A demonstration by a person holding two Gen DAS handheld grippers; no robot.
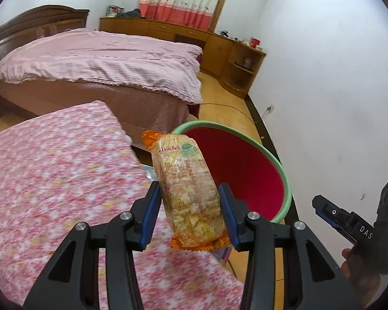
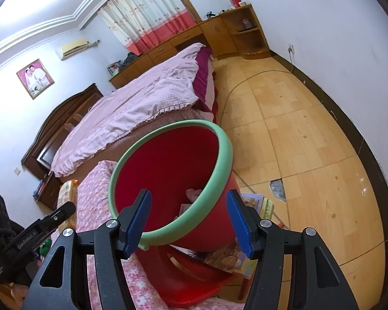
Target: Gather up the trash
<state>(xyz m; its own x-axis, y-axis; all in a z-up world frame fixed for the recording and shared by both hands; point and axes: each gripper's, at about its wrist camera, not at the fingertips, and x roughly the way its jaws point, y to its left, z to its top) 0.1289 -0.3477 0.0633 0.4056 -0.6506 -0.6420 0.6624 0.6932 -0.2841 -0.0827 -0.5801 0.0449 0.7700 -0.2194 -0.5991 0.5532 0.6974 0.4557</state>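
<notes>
My left gripper (image 1: 190, 206) is shut on a clear and orange snack packet (image 1: 188, 188) and holds it in the air above the edge of the pink floral table (image 1: 51, 180), just left of the red bin with a green rim (image 1: 235, 165). In the right wrist view the bin (image 2: 168, 160) stands tilted close in front of my right gripper (image 2: 188, 219), which is open and empty, its fingers either side of the near rim. Some trash (image 2: 194, 193) lies in the bin. The packet (image 2: 67, 196) shows at the left there, in the left gripper's fingers.
A bed with a pink cover (image 1: 103, 59) stands behind the table. Wooden cabinets (image 1: 219, 46) line the far wall. A red stool (image 2: 183, 279) and a printed packet (image 2: 232, 255) lie under the bin. The wood floor (image 2: 310, 142) runs to the right, with a cable across it.
</notes>
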